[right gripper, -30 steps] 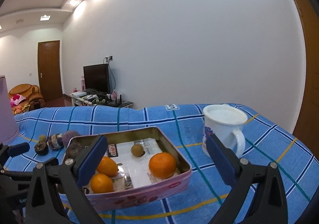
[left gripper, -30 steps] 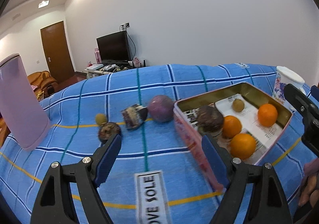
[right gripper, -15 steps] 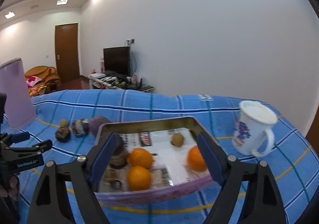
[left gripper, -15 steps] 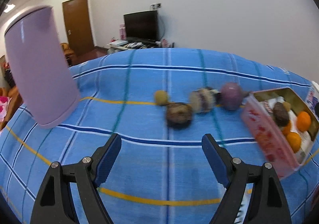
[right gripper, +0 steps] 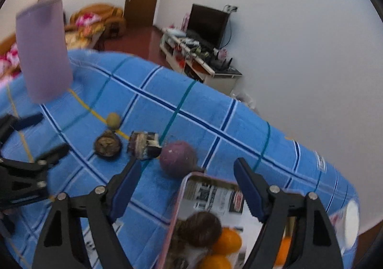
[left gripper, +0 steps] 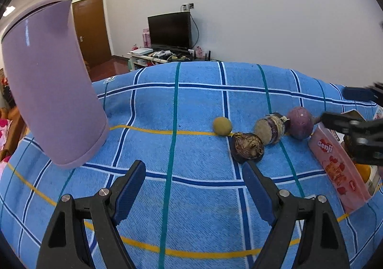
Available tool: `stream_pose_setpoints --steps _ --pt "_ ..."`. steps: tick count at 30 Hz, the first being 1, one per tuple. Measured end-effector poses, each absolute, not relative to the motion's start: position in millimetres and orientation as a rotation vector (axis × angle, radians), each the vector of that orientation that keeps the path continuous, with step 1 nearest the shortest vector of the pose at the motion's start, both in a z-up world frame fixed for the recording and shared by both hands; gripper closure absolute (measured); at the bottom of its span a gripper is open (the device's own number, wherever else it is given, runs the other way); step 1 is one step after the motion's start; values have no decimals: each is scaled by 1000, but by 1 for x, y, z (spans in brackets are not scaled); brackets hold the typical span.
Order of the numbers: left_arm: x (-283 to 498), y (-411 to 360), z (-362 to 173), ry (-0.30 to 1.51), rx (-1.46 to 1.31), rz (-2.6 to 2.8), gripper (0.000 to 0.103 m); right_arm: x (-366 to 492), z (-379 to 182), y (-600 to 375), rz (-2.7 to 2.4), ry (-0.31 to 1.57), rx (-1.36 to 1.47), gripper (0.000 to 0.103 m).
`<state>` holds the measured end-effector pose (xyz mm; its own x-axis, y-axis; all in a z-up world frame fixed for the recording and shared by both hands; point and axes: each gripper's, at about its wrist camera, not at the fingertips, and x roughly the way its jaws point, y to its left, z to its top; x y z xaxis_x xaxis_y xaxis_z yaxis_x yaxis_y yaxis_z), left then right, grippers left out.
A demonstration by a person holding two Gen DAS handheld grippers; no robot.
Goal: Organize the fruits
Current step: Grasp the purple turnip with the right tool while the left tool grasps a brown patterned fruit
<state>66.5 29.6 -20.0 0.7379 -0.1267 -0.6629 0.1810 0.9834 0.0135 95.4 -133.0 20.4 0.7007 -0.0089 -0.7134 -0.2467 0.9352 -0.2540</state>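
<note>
Loosely strewn round fruits (left gripper: 247,147), terry checked cloth (left gripper: 191,101), glossy tin (right gripper: 182,197)

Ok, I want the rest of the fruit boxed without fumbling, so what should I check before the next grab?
1. Left hand-held gripper open and empty: ok.
2. Right hand-held gripper open and empty: ok.
3. Fruit left on the blue cloth: not ok, four remain: the small yellow-green fruit, the dark brown fruit, the cut purple fruit and the round purple fruit.
4. Nearest target lined up: not ok, the dark brown fruit sits ahead of the left hand-held gripper, right of centre.
5. Room in the pink tin: ok, white lining shows beside the oranges.
6. Grippers clear of each other: cannot tell.
</note>
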Motion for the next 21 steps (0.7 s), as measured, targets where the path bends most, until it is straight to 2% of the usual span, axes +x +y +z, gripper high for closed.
stream_pose_setpoints --steps 4,6,13,17,20,21 --pt "77 28 -23 758 84 -215 19 122 5 -124 180 876 -453 28" --pt "83 24 -24 774 86 -241 19 133 -3 -122 202 919 -495 36" --pt "103 6 -29 817 65 -314 19 155 -19 -117 293 1010 -622 41" --pt "115 -11 -29 829 52 -328 19 158 -44 -108 307 1068 -747 48" --pt "121 -23 -29 816 65 -322 20 157 -42 -112 310 1039 -710 48" --pt "123 -27 -31 818 73 -330 23 157 -41 -115 313 1035 -691 48"
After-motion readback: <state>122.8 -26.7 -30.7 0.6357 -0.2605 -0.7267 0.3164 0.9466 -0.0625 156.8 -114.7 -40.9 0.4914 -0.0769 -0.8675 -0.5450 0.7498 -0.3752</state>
